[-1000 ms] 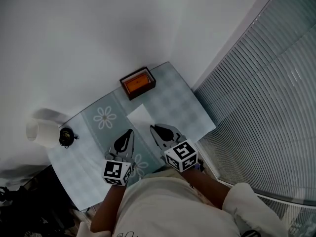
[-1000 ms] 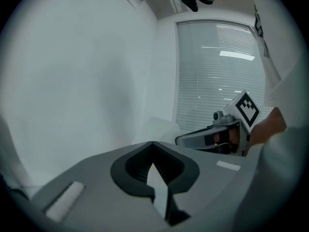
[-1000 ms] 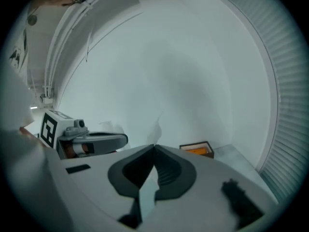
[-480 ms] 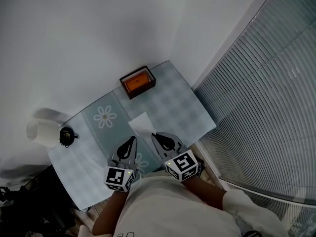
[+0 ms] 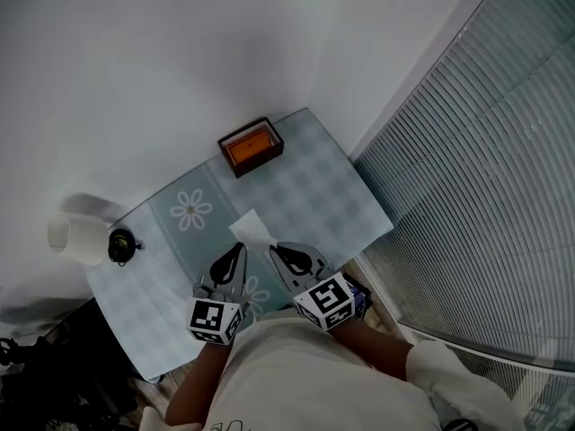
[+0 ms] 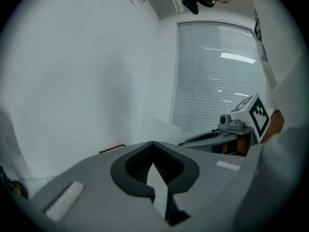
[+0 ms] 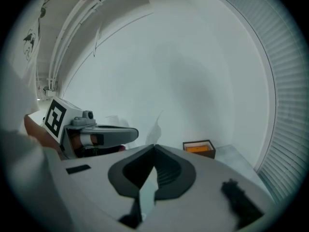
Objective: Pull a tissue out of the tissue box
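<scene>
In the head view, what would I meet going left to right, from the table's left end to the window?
White cylinder → small black object → left gripper → right gripper, pinching the tissue → blinds

A white cylinder [image 5: 79, 239] and a small black object [image 5: 120, 247] stand well left of the left hand-held gripper [image 5: 238, 248]; window blinds [image 5: 485, 196] lie off to its right.

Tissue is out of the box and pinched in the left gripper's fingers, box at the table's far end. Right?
No: the right gripper pinches the tissue, as the right gripper view shows; the left gripper is shut on nothing. The rest holds.
</scene>
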### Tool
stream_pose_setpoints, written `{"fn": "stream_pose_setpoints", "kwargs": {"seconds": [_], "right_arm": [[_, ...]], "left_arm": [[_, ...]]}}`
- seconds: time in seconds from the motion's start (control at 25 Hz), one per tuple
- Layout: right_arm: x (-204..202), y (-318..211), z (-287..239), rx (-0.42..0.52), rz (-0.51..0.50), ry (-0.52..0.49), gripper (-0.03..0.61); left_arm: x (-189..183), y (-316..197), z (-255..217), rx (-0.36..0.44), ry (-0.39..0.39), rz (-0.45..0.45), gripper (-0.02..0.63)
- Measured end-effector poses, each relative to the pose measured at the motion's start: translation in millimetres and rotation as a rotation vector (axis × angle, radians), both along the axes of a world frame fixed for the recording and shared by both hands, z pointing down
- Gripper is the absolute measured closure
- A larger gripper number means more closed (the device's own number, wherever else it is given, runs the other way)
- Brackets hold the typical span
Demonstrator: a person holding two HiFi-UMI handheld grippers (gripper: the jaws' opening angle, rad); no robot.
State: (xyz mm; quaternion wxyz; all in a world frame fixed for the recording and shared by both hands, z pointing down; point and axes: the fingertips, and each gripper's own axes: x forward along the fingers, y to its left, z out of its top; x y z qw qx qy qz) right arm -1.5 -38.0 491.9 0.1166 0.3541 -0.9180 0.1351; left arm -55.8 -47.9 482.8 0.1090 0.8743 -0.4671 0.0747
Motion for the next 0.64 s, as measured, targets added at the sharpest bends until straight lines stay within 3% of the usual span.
{"fn": "stream_pose_setpoints", "kwargs": {"seconds": [0.64], "right_arm": [[-2.2, 4.9, 10.5, -0.019, -0.014, 0.029, 0.566]], "left_arm": [[-7.8, 1.6, 7.9, -0.026, -0.007, -0.013, 0.606]]}}
